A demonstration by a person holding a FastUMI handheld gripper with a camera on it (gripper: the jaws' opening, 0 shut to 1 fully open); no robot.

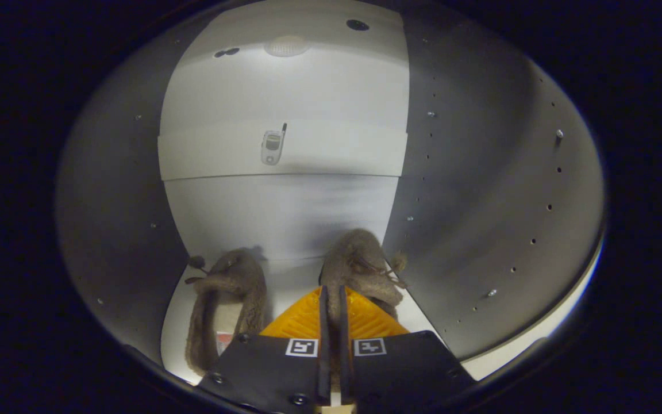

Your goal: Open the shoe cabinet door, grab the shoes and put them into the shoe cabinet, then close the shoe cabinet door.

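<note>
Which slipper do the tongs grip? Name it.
The right-hand brown fuzzy slipper, by the cabinet's right wall: the tongs pinch its rim. The other slipper lies free to their left.

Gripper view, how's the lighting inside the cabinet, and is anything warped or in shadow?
Gripper view: a round light at the top brightens the back panel; side walls fall darker and bow from fisheye distortion; the gripper pinches the right slipper; left slipper sharp.
</note>
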